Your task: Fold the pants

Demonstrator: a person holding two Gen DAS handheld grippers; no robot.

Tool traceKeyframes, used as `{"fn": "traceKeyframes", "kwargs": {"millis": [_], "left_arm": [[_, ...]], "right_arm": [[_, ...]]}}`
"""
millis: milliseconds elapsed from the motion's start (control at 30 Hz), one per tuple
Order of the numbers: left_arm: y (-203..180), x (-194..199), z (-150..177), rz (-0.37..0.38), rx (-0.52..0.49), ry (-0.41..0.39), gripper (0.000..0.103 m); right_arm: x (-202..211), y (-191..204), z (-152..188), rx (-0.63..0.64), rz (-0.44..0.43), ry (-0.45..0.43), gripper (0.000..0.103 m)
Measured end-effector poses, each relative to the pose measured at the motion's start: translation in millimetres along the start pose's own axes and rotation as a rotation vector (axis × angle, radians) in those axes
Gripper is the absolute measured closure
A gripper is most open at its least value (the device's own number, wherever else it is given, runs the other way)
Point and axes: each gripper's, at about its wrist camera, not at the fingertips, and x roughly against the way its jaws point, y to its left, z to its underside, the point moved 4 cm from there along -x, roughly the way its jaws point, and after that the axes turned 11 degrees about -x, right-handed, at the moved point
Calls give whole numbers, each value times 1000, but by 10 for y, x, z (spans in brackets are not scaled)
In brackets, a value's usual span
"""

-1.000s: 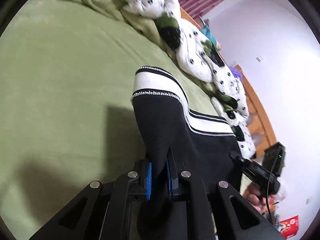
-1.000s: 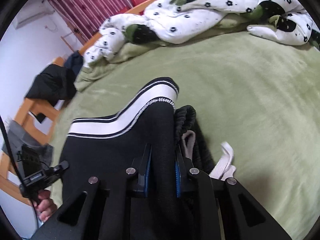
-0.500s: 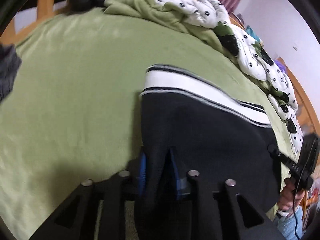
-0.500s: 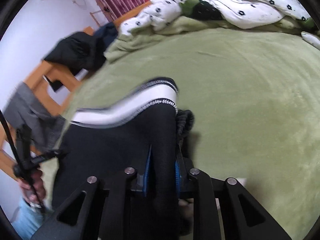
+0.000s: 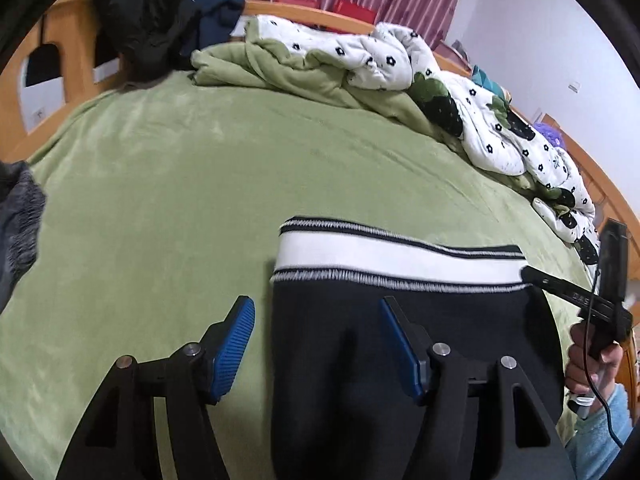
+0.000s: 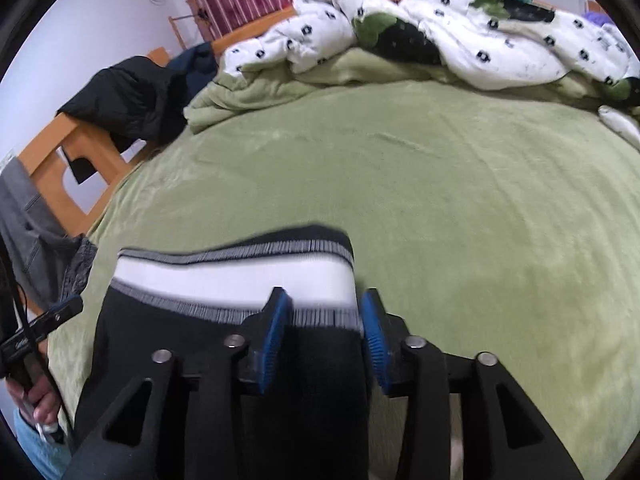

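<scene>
Black pants (image 5: 360, 360) with a white, black-edged striped band lie folded on the green bed cover (image 5: 160, 200). My left gripper (image 5: 316, 328) is over their left edge, its jaws opening; the blue pads (image 5: 236, 344) stand wide apart and clear of the cloth. The same pants (image 6: 200, 344) fill the lower left of the right wrist view. There my right gripper (image 6: 324, 320) straddles their right edge at the striped band, jaws opening, pads off the fabric. The other hand-held gripper shows at each view's edge.
A rumpled white flowered quilt (image 5: 460, 92) and a green blanket (image 5: 280, 72) are piled along the far side. Dark clothes (image 5: 152, 12) hang on the wooden bed frame (image 5: 68, 64) at the left. A grey garment (image 5: 16, 232) sits at the left edge.
Both grippers let go of the pants: pads that pinched the black cloth now stand apart. The pants have been laid flat on the bed, and both views have swung towards the headboard.
</scene>
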Motion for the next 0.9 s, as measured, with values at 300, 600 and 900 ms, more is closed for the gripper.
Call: {"fn": "traceKeyframes", "kwargs": {"millis": [300,600,900], "left_arm": [[-33,-367,69,25,51,16,79],[-112,-488,109,-3,19,89,72],[-449,-226,-166,-23,-91,-28,47]], "right_arm": [[206,-26,88,-9,-97,-91,85],[27,-194,119,-18,-12,-60,78],[388,222,60,47,-55,-148,66]]}}
